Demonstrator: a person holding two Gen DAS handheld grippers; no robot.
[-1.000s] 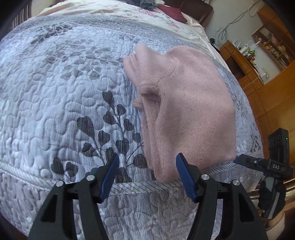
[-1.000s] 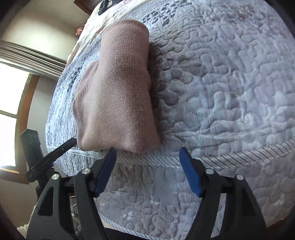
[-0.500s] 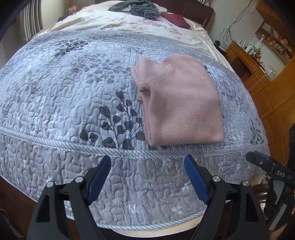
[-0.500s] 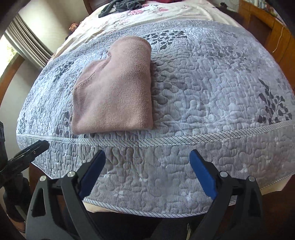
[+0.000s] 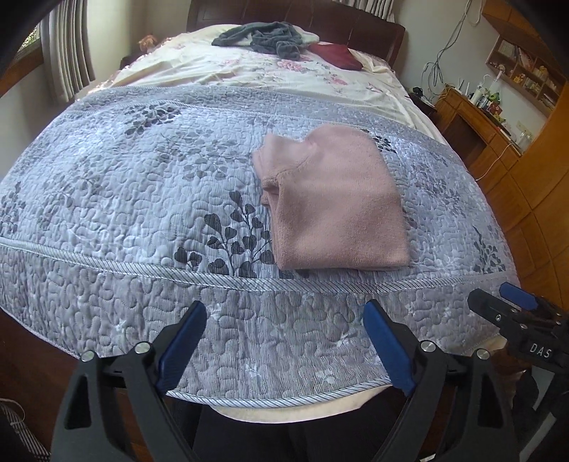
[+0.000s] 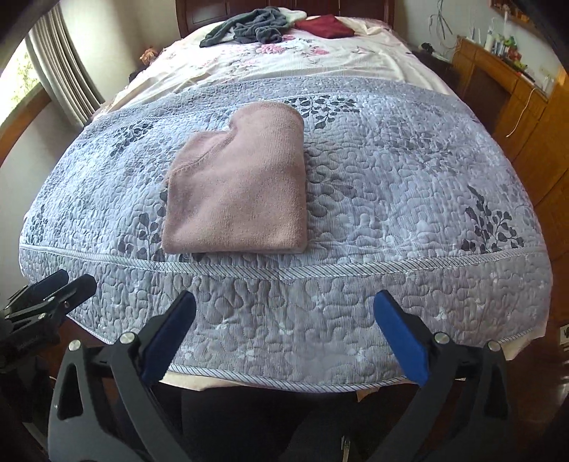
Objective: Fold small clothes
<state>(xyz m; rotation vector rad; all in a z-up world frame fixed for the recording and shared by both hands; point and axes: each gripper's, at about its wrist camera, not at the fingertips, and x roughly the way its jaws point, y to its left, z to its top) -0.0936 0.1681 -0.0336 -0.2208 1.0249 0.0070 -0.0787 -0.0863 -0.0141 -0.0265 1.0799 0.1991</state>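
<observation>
left claw [image 5: 284, 341] spread wide, pinching nothing, hanging off the near edge of the bed, well short of the cloth. right claw [image 6: 284, 332] equally spread and empty, just to the right of the left one, its tip showing at the right margin of the left wrist view. both held back and level, most likely to leave the finished piece alone.

further out, pink sweater [image 5: 334, 206] folded into a compact rectangle, lying flat on the grey quilted bedspread [image 5: 117, 199], close to the striped piping along the near edge and right of the dark leaf print. collar or cuff end pointing far-left, layers stacked evenly; looks like a completed fold, parked near for easy reach.

beyond that, floral sheet [image 6: 302, 60] covering the far half of the bed, with a crumpled grey garment [image 6: 249, 28] and a dark red cloth [image 6: 323, 26] by the headboard, probably next in line. nothing between claws and sweater. wooden cabinets [image 5: 476, 124] along the right wall, curtains at far left, both clear of the work.
</observation>
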